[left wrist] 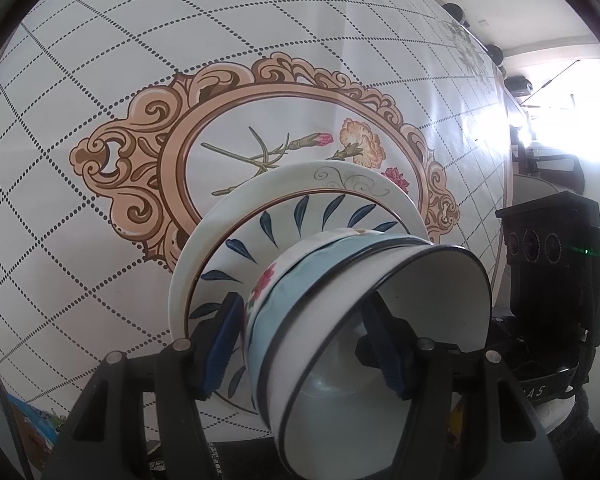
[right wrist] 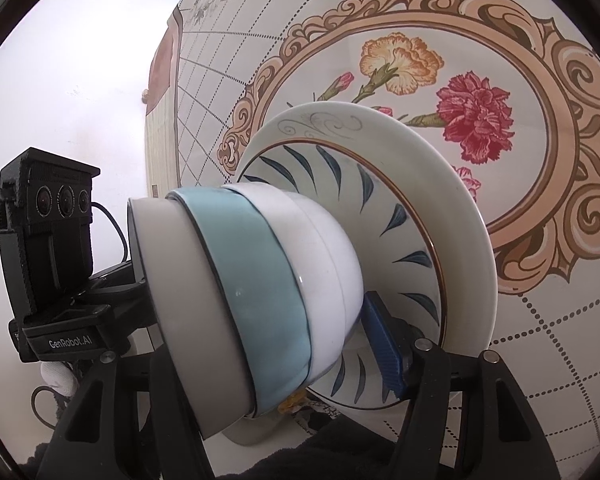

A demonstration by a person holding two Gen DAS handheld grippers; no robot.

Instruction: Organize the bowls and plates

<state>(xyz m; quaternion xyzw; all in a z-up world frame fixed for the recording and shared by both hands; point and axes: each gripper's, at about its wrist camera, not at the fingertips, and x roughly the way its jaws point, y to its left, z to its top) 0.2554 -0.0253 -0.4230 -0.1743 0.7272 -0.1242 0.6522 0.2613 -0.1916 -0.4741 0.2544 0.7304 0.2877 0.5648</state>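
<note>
Your left gripper (left wrist: 300,344) and right gripper (right wrist: 260,344) each clamp the nested bowls (left wrist: 364,312), half-open. Bowls sit on stacked plates (left wrist: 260,208) mid-table (left wrist: 100,80).

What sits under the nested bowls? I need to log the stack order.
The bowls rest on a blue-leaf plate, which lies on a larger white plate on the tablecloth. The plates' centres are covered.

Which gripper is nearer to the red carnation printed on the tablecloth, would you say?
Right. The right gripper clamps the stacked bowls on the side toward the red carnation; the left gripper grips their far side.
</note>
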